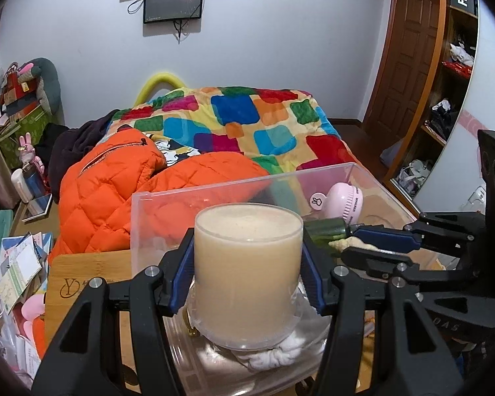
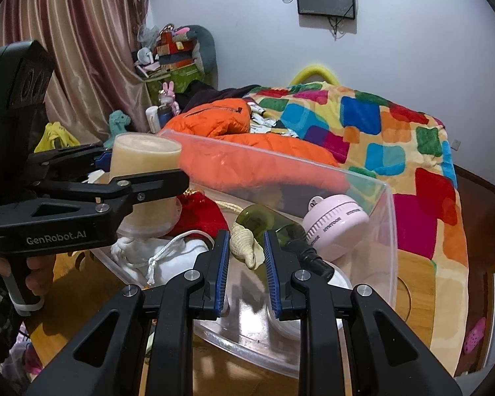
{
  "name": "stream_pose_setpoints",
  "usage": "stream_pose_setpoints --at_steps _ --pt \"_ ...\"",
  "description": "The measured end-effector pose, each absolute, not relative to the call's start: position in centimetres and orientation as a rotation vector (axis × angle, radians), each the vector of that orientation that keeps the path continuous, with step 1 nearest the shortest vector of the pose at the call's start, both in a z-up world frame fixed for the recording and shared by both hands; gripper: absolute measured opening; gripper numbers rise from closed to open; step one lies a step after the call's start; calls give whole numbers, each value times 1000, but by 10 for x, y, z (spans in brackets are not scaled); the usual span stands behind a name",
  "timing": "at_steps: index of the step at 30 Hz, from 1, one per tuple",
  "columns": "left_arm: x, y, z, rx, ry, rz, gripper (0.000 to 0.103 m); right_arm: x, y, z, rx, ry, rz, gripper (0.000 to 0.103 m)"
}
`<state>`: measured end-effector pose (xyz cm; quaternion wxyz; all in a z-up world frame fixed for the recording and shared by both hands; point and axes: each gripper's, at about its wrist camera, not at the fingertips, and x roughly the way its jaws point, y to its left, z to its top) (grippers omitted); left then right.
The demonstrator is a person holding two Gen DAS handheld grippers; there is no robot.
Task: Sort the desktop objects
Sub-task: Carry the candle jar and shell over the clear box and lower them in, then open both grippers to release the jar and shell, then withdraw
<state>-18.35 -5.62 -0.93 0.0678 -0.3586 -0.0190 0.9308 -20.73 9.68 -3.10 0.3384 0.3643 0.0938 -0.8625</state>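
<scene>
Left gripper (image 1: 247, 264) jaws clamp the cream jar (image 1: 247, 277) over the clear bin (image 1: 373, 173); right gripper (image 2: 246, 275) jaws, narrow and empty, flank a seashell (image 2: 244, 246) inside; sorting looks partly done, jar unplaced.

Left tongs (image 1: 247, 264) clamped shut on a load; right tongs (image 2: 247, 264) parted, empty

Left gripper (image 1: 247, 275): matte black plastic linkage arms with triangular cut-outs, silver round screw heads at the pivots. Fingers (image 1: 312, 280) lined with ribbed blue pads. Body side bears white lettering "GenRobot.AI"; a black block with round recesses tops it. White band at the grip base.

Right gripper (image 2: 246, 272): same black arms, silver screws, blue ribbed pads.

Hand (image 2: 38, 269) on left grip: bare skin, dark patterned sleeve.
</scene>
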Motion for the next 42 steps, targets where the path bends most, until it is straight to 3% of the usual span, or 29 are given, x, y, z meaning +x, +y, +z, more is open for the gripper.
stream_pose_setpoints --at_steps 25,30,35,39,42 --pt "-193 -45 -22 -1153 47 2798 57 -217 88 -43 1011 261 -2206 19" --pt "-192 -44 -21 -1157 70 2805 60 -218 92 -43 1013 243 -2247 33" --pt "-192 -43 -21 -1154 102 2821 63 -216 97 -42 1015 212 -2253 36" --pt "-192 -42 -22 -1163 111 2829 66 -210 97 -37 994 249 -2274 49" --pt "-191 -43 -22 -1174 107 2835 69 -206 98 -34 980 261 -2289 53"
